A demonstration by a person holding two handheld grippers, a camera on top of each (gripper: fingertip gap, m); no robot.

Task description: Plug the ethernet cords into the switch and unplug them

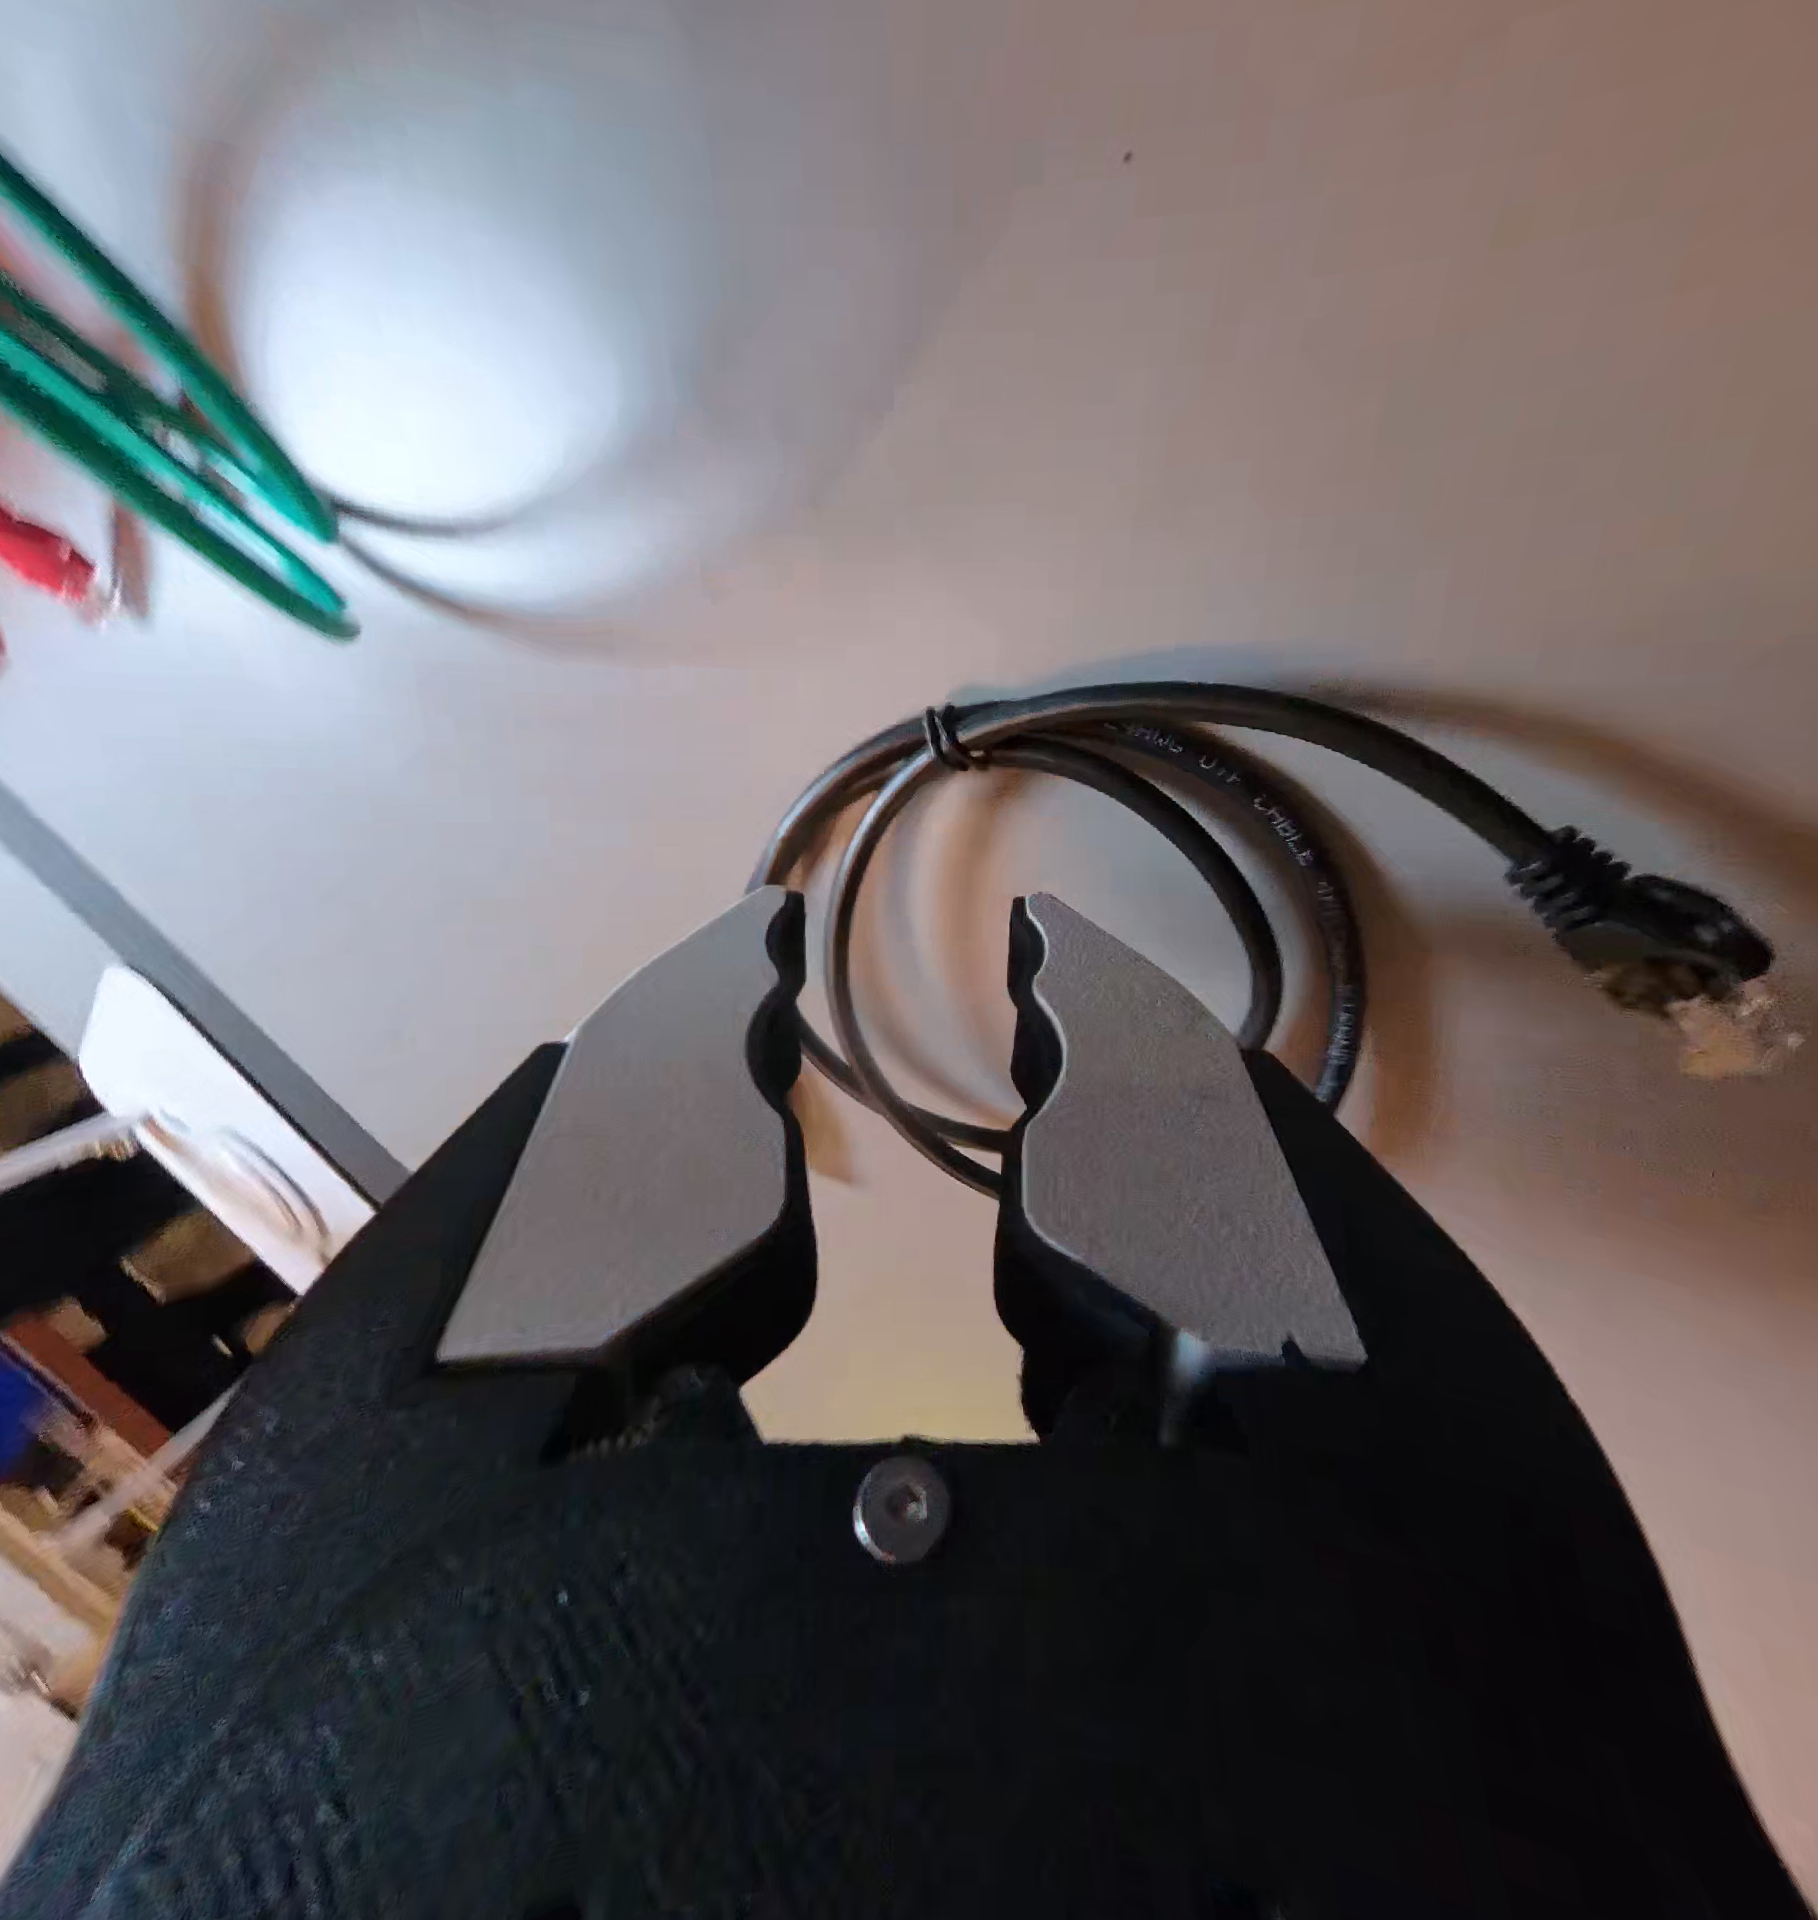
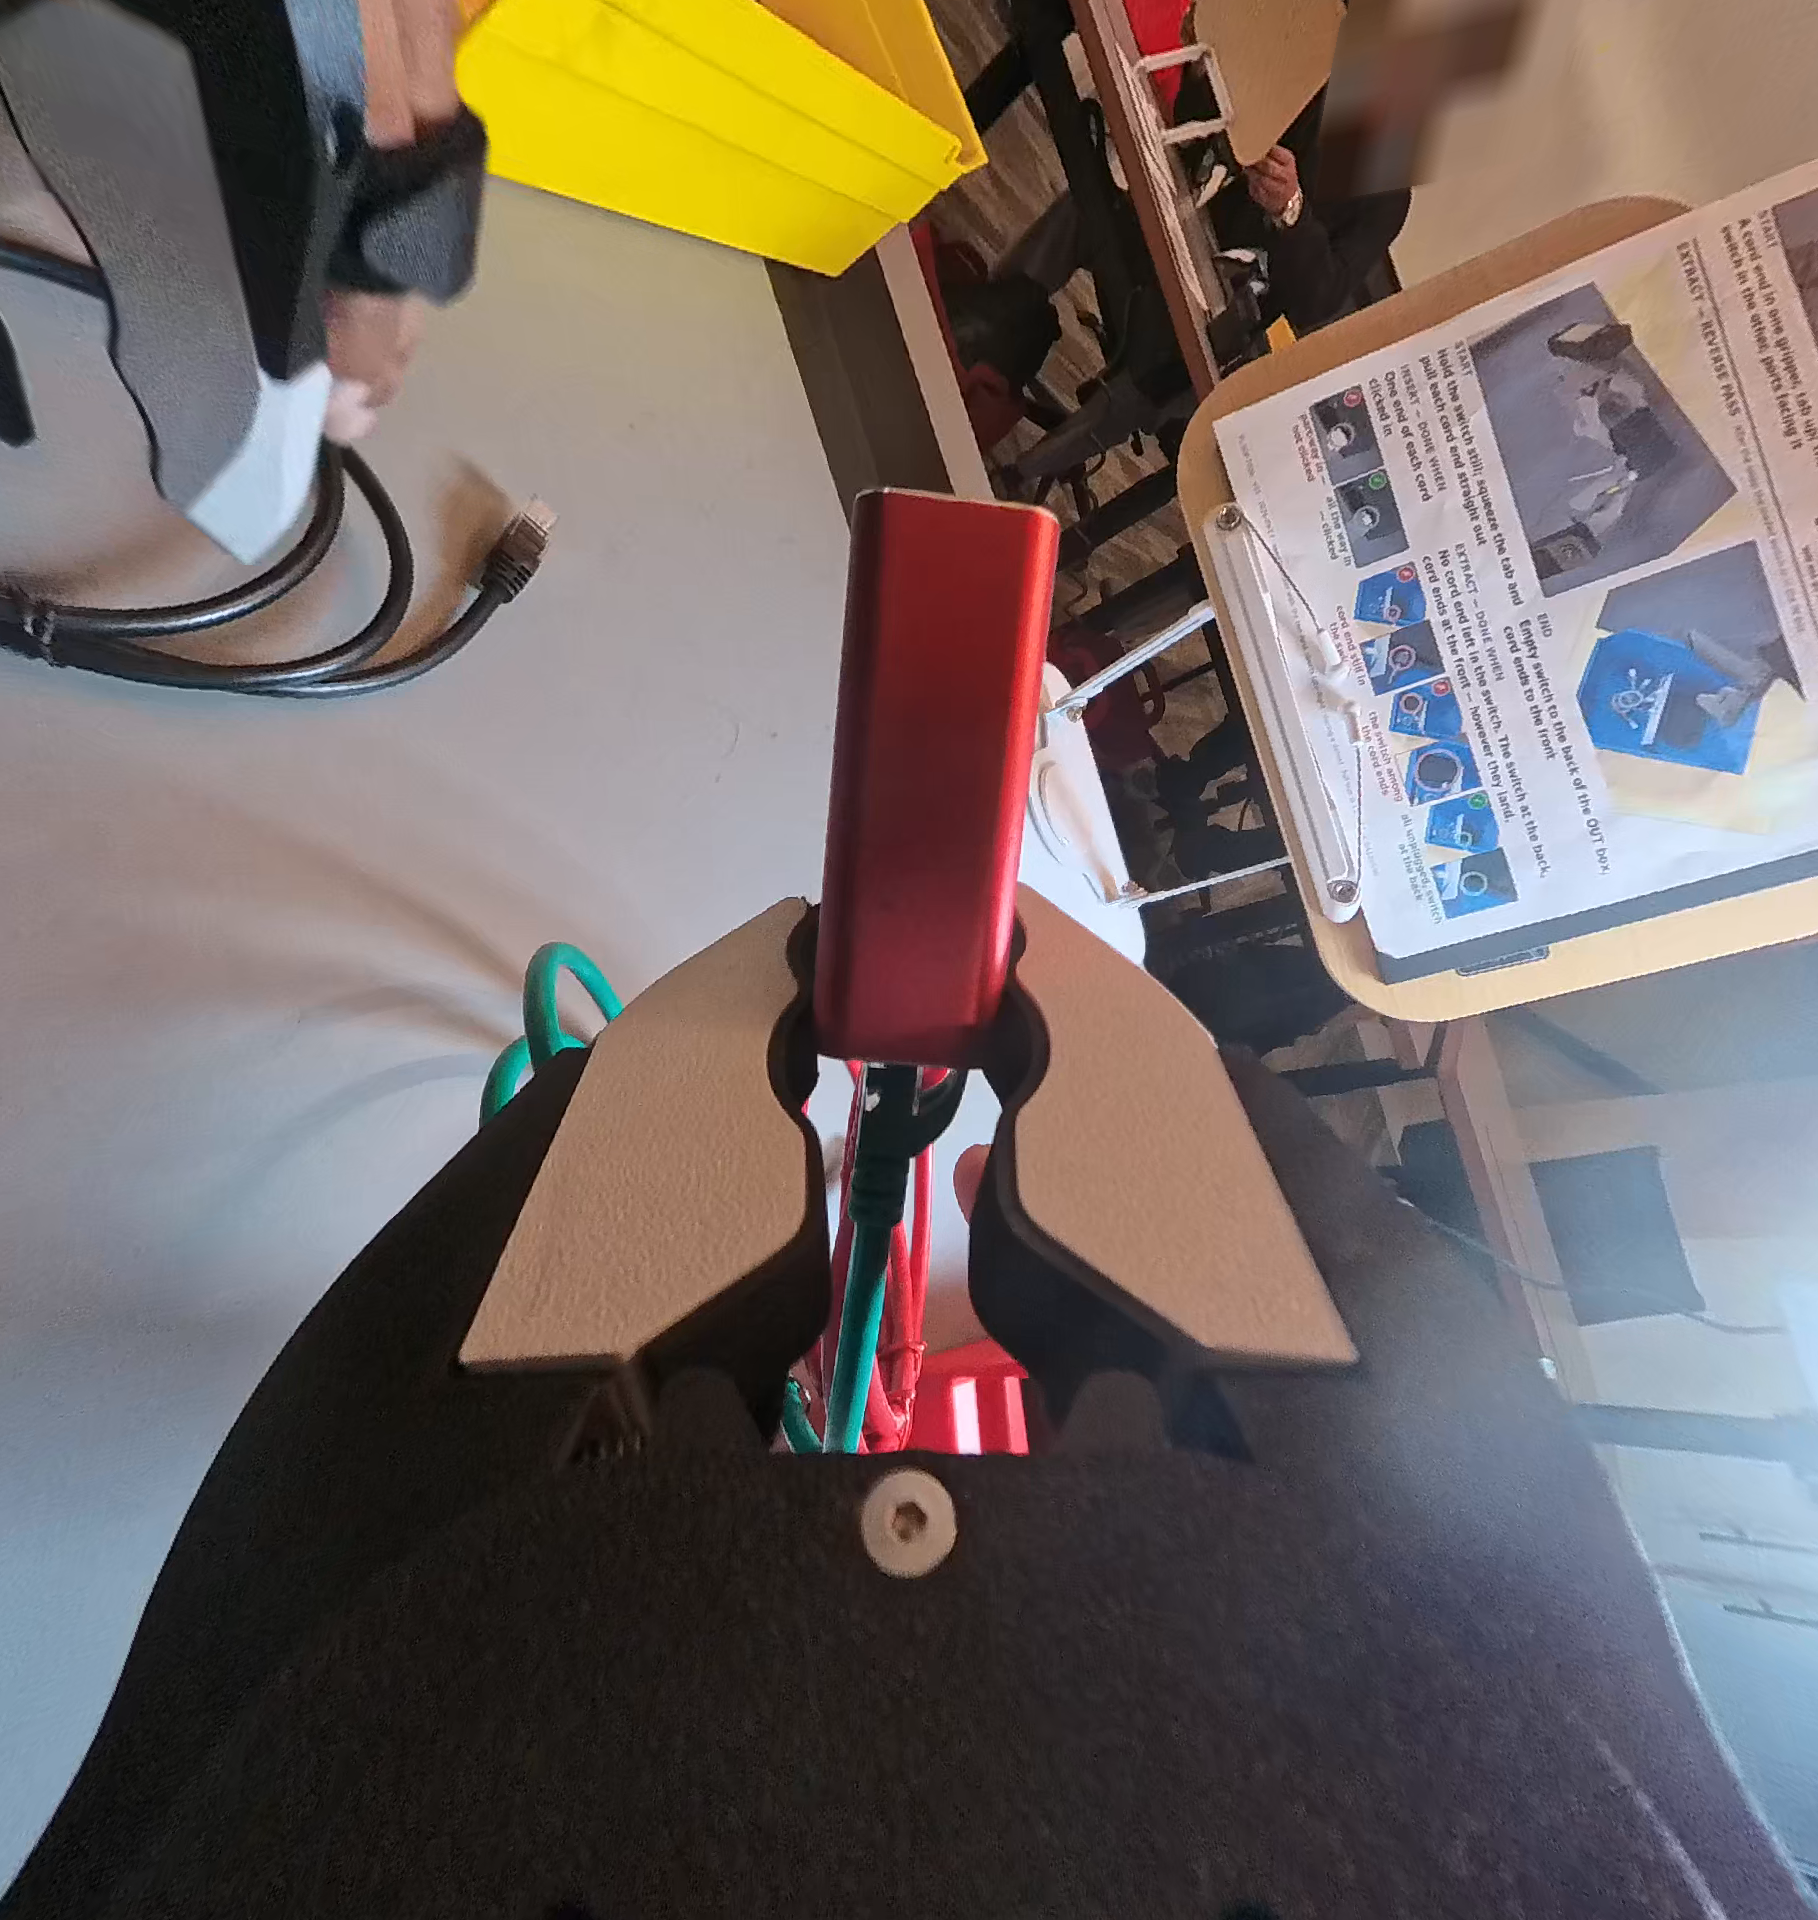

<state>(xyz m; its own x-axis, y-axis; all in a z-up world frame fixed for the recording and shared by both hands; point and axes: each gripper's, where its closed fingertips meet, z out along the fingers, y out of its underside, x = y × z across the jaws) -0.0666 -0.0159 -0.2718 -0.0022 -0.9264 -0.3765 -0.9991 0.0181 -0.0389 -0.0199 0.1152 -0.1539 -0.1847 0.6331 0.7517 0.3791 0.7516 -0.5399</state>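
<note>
Red switch: clamped upright in right gripper, over table.
Green cord: seemingly plugged in underneath.
Black cord: loose on table, unplugged.
Left gripper: fingers apart, empty, just above black cord.
Progress: partway, likely.

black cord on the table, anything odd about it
The black cord is still coiled and bound with a twist tie, its plug lying loose on the table. Tied up like that, it looks unready to reach the red switch.

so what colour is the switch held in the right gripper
Red metal switch, clearest in the right wrist view.
</note>
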